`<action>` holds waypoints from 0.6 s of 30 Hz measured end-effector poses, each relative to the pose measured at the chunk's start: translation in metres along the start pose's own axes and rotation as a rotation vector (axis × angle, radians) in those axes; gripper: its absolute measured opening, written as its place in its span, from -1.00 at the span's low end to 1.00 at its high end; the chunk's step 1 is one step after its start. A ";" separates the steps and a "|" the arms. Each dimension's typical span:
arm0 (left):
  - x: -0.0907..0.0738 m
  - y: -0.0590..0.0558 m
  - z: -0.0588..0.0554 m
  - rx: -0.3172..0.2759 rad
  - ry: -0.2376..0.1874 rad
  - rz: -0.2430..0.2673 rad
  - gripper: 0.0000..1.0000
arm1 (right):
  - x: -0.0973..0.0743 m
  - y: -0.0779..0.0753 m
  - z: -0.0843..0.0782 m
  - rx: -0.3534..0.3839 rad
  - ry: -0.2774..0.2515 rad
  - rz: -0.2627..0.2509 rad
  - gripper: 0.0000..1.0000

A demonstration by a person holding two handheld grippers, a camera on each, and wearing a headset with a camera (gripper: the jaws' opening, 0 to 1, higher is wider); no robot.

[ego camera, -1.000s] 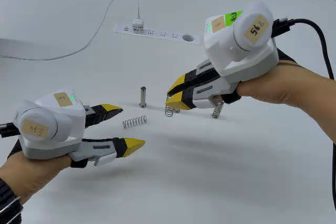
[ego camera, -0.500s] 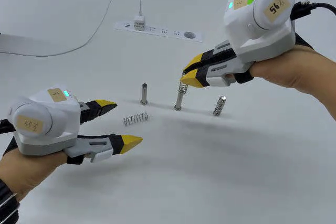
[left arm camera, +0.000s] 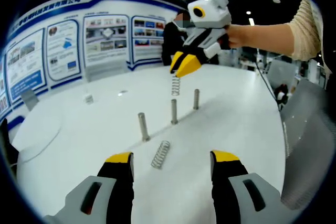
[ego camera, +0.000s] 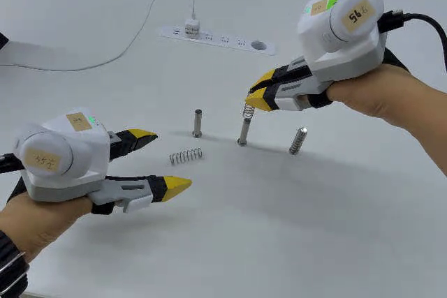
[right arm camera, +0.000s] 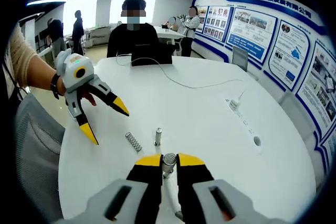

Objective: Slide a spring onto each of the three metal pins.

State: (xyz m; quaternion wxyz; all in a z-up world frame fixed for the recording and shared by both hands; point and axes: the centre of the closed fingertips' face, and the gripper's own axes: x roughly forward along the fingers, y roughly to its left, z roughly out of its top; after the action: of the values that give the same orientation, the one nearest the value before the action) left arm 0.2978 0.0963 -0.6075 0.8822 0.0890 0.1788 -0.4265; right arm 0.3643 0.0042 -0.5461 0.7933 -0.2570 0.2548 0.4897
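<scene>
Right gripper (ego camera: pixel 257 99) closed on spring (ego camera: pixel 248 111), hanging below fingertips over middle pin (ego camera: pixel 243 132). Left gripper (ego camera: pixel 161 160) wide open, empty; loose spring (ego camera: pixel 186 155) ahead of fingertips.

3 close views sharing metal pins (ego camera: pixel 243 130)

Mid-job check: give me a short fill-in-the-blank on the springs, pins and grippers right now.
1. The right gripper holds a spring over the ___ pin.
2. The left gripper has its jaws ___.
3. The right-hand pin already carries a ___.
4. The number of loose springs on the table is ___.
Missing words: middle; open; spring; one.
</scene>
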 end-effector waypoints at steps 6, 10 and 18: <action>0.001 0.000 -0.001 -0.003 0.002 -0.001 0.20 | 0.005 -0.004 -0.006 0.019 0.007 -0.006 -0.78; 0.001 0.000 -0.001 -0.003 0.004 -0.001 0.20 | 0.007 -0.005 -0.007 0.024 0.010 -0.005 -0.78; 0.001 0.001 -0.001 -0.003 0.007 0.000 0.19 | 0.011 -0.004 -0.012 0.035 0.015 -0.003 -0.78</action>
State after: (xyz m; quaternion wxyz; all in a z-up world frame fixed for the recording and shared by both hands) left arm 0.2990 0.0965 -0.6094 0.8817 0.0894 0.1826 -0.4258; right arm 0.3707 0.0017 -0.5612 0.7965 -0.2468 0.2689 0.4821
